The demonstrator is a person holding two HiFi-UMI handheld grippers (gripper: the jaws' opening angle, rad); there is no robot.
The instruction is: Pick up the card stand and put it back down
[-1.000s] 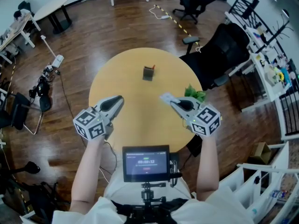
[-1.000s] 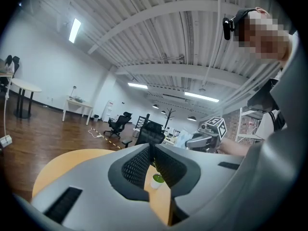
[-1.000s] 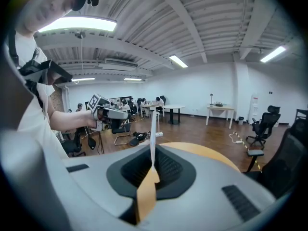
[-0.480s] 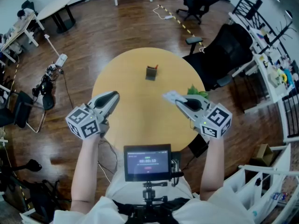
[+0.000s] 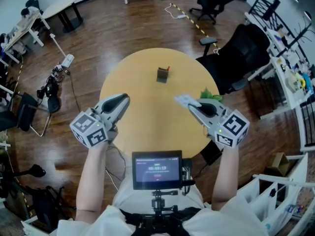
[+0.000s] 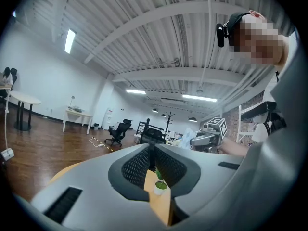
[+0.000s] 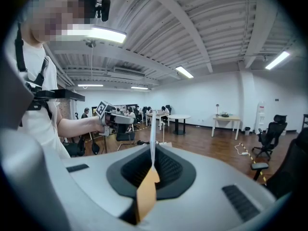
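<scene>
While the card stand (image 5: 163,74) sits upright on the round yellow bench (image 5: 147,127), toward the 12 o'clock part of the top and a little in from the far rim, both hand-held grippers hang above the near half, well apart from it. It is a small dark block with a spot of red at its upper right corner, and nothing touches it.

The left hand-held gripper (image 5: 123,98) is over the bench's 8 o'clock edge, nose pointing up and to the right in the head view. From it, the card stand lies at about 1 o'clock. In the left gripper view its jaws are closed on each other at the tips with nothing between them. Through the slot below the tips, a strip of bench and a small potted plant (image 6: 160,186) in a white pot can be seen.

The right hand-held gripper (image 5: 191,103) is over the 4 o'clock side, nose pointing up and to the left, so the card stand lies at about 11 o'clock from it. Its jaws are closed on a thin white card (image 7: 152,129), seen edge-on and upright in the right gripper view. In the head view the card sticks out flat past the tips. The potted plant stands at the bench's 3 o'clock rim, just beside this gripper.
</scene>
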